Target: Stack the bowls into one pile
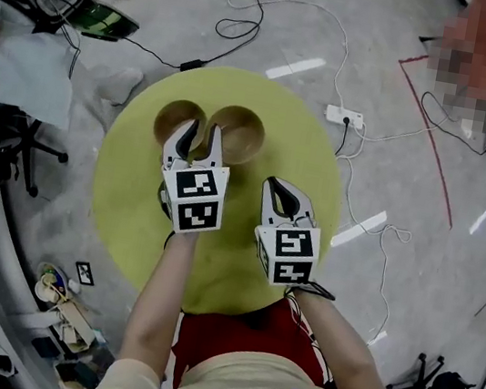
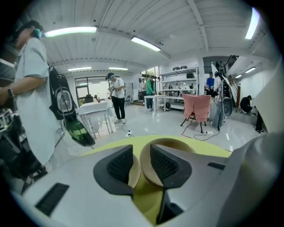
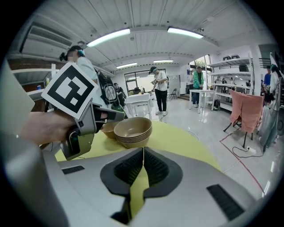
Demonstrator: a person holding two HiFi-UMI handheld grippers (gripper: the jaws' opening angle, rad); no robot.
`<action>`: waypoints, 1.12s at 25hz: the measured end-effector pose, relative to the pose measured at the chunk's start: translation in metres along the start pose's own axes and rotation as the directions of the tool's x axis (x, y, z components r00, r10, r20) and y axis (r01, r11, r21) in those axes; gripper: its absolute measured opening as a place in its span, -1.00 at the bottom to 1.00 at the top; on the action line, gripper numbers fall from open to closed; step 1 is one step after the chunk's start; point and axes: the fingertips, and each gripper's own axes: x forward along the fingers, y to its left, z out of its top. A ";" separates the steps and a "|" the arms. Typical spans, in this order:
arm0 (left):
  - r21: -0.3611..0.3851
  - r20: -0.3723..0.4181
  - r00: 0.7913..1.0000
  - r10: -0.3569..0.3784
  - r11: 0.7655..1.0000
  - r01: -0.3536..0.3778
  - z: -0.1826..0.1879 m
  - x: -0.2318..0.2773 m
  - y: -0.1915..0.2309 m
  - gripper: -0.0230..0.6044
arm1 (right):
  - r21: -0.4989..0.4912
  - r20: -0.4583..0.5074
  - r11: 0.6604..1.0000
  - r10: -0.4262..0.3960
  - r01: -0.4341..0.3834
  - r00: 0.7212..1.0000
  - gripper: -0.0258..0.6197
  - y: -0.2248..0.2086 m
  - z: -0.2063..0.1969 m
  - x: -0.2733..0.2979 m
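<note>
A stack of several tan bowls (image 1: 245,139) stands at the far side of the round yellow-green table (image 1: 133,189). A single tan bowl (image 1: 171,120) sits right beside the stack on its left. My left gripper (image 1: 203,131) is open, its tips over the spot where the two meet. In the left gripper view the single bowl's rim (image 2: 133,175) and the stack (image 2: 171,144) show in the gap between the pads, and neither pad presses on them. My right gripper (image 1: 282,191) is shut on nothing, nearer me. From it I see the stack (image 3: 133,128), the single bowl (image 3: 108,129) and the left gripper (image 3: 84,124).
Cables and a power strip (image 1: 345,117) lie on the floor beyond the table, next to a red tape line (image 1: 435,147). An office chair (image 1: 30,144) and clutter stand at the left. Several people, a white table (image 2: 95,113) and a pink-draped chair (image 2: 197,108) are farther off.
</note>
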 end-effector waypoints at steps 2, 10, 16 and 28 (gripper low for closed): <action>-0.005 0.008 1.000 0.000 1.000 0.000 0.002 -0.006 -0.001 -0.51 | 0.003 0.010 1.000 0.000 0.000 1.000 -0.81 0.000 0.002 -0.005; -0.050 0.048 0.999 -0.022 0.998 0.025 0.006 -0.031 -0.004 -0.70 | 0.004 0.043 1.000 0.005 -0.005 0.999 -0.81 0.002 0.007 -0.021; -0.101 0.076 0.997 -0.025 0.994 0.033 0.009 -0.054 -0.009 -0.78 | -0.001 0.066 1.000 0.017 -0.017 0.998 -0.81 0.001 0.012 -0.037; -0.165 0.121 0.991 -0.052 0.984 0.072 0.003 -0.110 -0.009 -0.85 | -0.018 0.127 0.999 0.037 -0.035 0.991 -0.81 0.020 0.025 -0.063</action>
